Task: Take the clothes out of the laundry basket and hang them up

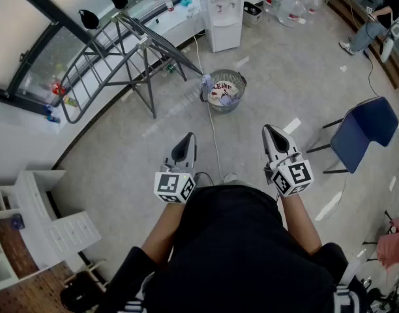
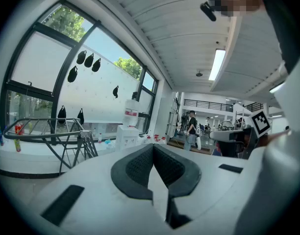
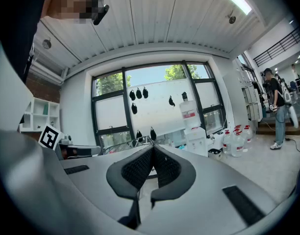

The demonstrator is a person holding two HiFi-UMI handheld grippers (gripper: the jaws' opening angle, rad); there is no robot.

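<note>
Wide grey floor ahead, and nothing has started yet. The rack stands along the floor's far left edge, under the window, and its bars look bare: not one garment is hung. A blue chair sits at the right edge and a white dispenser at the far edge. The basket stands on the floor just in front of the dispenser, to the right of the rack and well apart from the person. The clothes are bunched inside it, white with red print, with a pale piece draped at the left rim.

Closest in, the left gripper and the right gripper are held side by side, pointing towards the basket. Each has its jaws pressed together on nothing. By the look of it, the whole job is ahead: reach the basket, lift out a piece, carry it to the rack.
</note>
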